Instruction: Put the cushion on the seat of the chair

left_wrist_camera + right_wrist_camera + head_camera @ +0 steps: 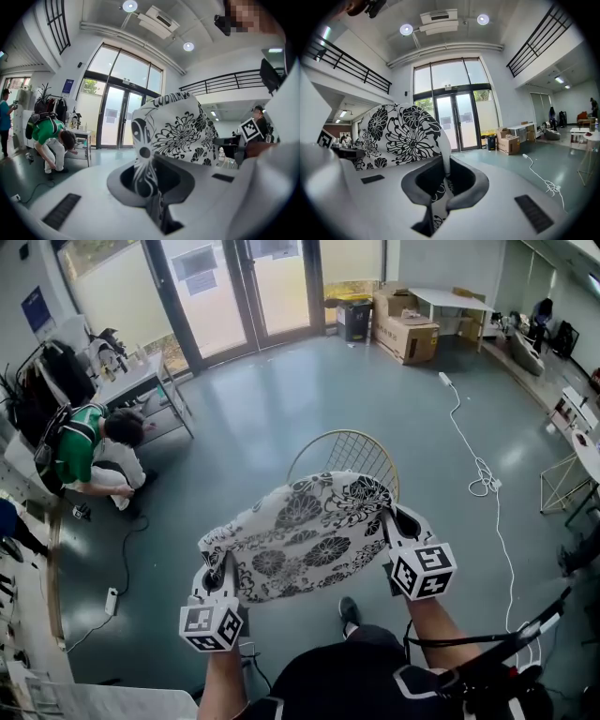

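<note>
A glossy grey-green floor (pixel 281 409) fills most of the head view, running back to a wall of tall glass doors (pixel 234 287) with dark frames. Near the middle of the room stands a round-backed chair (pixel 347 451) of thin pale-gold wire. Only its curved back shows, because the seat is hidden behind the cushion.

The large white cushion with a black flower print (pixel 300 531) is stretched in the air between the two grippers. It is clear of the floor, and in the head view it lies across the lower part of the chair's back. Whether it touches the chair cannot be told.

The left gripper (pixel 217 582) has its grey jaws pressed together on the cushion's lower left edge. In the left gripper view the printed cloth (pixel 178 131) is pinched in the narrow slot between them (pixel 150 187) and rises above it. The right gripper (pixel 394 526) is likewise clamped on the cushion's right edge. In the right gripper view a fold of the fabric (pixel 403 136) runs down between its closed jaws (pixel 443 187).

At the left a person in a green shirt (pixel 89 451) bends low beside a metal table. Brown cardboard boxes (pixel 408 329) sit by the far wall, and a thin white cable (pixel 478 465) trails across the floor on the right.
</note>
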A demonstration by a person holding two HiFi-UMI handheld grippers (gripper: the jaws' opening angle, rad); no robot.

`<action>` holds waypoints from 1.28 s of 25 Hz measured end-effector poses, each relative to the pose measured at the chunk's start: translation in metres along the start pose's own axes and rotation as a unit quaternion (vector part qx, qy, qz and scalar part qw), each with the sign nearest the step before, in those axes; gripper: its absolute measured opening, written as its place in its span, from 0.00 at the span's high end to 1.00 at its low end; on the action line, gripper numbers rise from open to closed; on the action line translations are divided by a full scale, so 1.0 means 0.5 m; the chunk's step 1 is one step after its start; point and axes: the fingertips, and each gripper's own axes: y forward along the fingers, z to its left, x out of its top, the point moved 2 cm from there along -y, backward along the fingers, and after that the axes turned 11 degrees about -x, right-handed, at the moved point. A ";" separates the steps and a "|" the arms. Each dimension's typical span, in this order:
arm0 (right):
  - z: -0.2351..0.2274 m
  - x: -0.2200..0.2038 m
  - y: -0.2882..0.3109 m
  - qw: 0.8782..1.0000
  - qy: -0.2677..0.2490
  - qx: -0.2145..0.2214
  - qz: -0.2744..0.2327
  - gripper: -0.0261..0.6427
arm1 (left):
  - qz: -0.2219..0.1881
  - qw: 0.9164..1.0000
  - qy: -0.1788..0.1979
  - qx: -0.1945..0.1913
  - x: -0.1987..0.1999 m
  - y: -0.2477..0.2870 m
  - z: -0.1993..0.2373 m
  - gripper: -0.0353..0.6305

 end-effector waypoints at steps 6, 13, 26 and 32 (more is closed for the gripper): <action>-0.051 0.040 0.082 1.000 0.003 0.006 -0.004 0.92 | 0.003 1.000 -0.001 -0.001 0.032 0.096 0.003 0.92; -0.084 0.015 0.161 1.000 0.009 0.012 -0.002 0.92 | 0.020 1.000 0.002 0.003 0.008 0.173 0.020 0.92; -0.131 -0.082 0.328 0.999 0.000 0.018 0.030 0.92 | 0.053 0.998 -0.006 0.011 -0.078 0.313 0.073 0.92; -0.126 -0.094 0.408 0.997 -0.011 -0.015 0.074 0.92 | 0.089 0.995 -0.027 -0.021 -0.096 0.396 0.138 0.92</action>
